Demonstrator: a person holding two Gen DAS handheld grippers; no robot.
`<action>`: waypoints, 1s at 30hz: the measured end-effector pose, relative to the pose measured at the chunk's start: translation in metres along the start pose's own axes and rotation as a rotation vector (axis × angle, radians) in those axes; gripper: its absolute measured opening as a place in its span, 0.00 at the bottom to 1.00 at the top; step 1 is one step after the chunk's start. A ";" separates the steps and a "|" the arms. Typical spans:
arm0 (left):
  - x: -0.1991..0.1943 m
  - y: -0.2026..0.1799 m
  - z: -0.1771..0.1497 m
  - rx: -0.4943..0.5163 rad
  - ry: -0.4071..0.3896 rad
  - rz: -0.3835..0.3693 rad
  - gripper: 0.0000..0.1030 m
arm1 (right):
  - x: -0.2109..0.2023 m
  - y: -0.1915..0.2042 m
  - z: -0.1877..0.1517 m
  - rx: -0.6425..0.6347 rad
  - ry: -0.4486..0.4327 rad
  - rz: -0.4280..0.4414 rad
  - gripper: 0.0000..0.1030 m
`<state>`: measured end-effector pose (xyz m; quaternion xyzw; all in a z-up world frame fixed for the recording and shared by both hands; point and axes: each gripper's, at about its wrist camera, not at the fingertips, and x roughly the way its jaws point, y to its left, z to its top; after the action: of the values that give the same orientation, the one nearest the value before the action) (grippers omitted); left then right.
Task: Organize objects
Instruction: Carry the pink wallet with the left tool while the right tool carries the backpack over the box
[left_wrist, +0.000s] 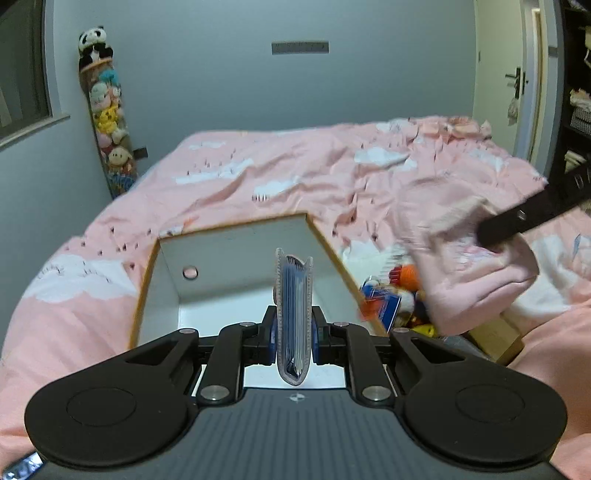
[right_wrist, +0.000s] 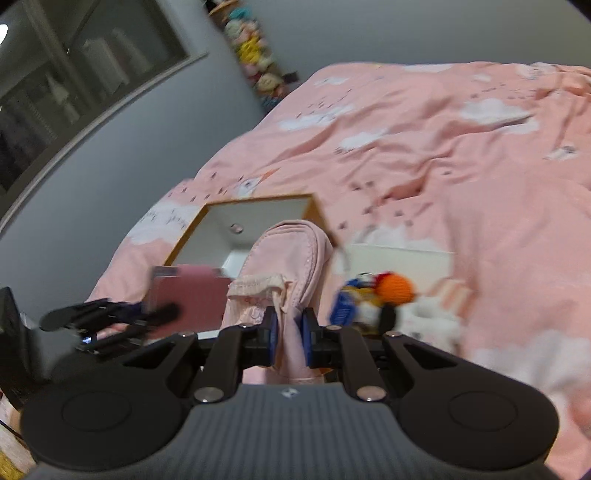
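My left gripper is shut on a slim grey card holder, held upright over an open white box with an orange rim on the pink bed. In the right wrist view the same holder shows its pink side in the left gripper. My right gripper is shut on a folded pink garment, held above the bed beside the box. In the left wrist view the garment hangs from the right gripper's black finger, blurred.
A pile of small toys and keychains, one an orange knitted ball, lies right of the box. A tan cardboard box sits under the garment. A hanging tube of plush toys lines the grey wall. A door stands far right.
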<state>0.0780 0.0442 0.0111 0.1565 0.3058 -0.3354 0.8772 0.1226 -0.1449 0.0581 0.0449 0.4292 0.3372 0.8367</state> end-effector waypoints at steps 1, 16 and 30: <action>0.005 0.001 0.001 -0.001 0.028 -0.005 0.18 | 0.008 0.008 0.002 -0.018 0.016 -0.008 0.14; 0.079 0.048 0.027 0.010 0.621 -0.201 0.18 | 0.086 0.085 0.015 -0.388 0.066 -0.207 0.14; 0.087 0.046 0.014 -0.015 0.577 -0.217 0.34 | 0.093 0.083 0.009 -0.420 0.044 -0.239 0.15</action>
<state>0.1668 0.0275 -0.0309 0.2052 0.5596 -0.3666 0.7144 0.1235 -0.0231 0.0296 -0.1885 0.3699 0.3186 0.8521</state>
